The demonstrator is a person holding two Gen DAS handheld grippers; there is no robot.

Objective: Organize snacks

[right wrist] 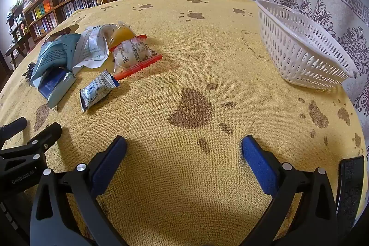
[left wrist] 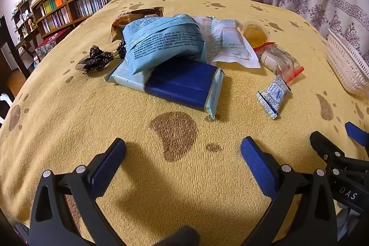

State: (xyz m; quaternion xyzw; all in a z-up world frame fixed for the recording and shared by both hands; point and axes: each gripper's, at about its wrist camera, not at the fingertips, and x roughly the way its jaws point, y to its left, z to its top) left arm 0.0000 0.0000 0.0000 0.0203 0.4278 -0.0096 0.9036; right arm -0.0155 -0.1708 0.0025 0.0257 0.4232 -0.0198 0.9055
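Both grippers spread wide, nothing held: left gripper, right gripper. Snack pile sits left of white basket, well apart. Only left view shows dark candies; right view shows the whole basket.

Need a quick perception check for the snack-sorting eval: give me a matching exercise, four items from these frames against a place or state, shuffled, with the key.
Column 1:
1. white basket
2. dark blue flat pack
3. small blue-and-white candy
4. left gripper

Column 2:
A. lies alone on the cloth, nearest the grippers of all the snacks
B. open, nothing between its fingers
C. at the right edge of the table, no snack visible in it
D. partly under the light blue bag

Pairs: 1-C, 2-D, 3-A, 4-B
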